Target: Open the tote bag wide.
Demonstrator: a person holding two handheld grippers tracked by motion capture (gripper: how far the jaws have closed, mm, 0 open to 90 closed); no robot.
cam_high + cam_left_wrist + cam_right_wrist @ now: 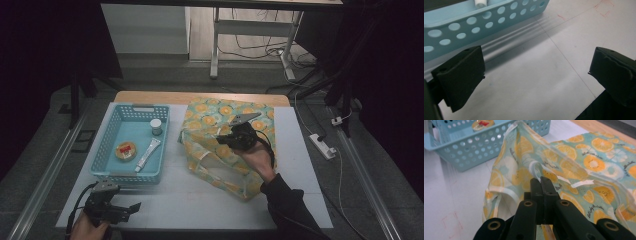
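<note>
Nearest the person, at the table's front left corner, the left hand [87,227] holds the left gripper [131,207] low over the white tabletop [190,200]. Its two black jaws stand wide apart with nothing between them, only bare table, and they point toward the right.

Just beyond it sits a light blue perforated plastic basket [111,172]. Inside lie a round flat tin with a yellow and red label [125,150], a white squeeze tube [148,152] beside it, and a small jar with a white lid [156,126] at the far end.

To the right of the basket, near the table's middle, lies a teal fabric tote bag printed with orange citrus slices [210,120], its mouth facing the person. The right hand [257,157] holds the right gripper [541,180] above the bag, jaws clamped tight on the bag's pale translucent handle strap [535,168], which lifts the edge of the opening off the table.

Beyond the table stand a white desk frame [215,45] and loose cables on the floor [260,47].
</note>
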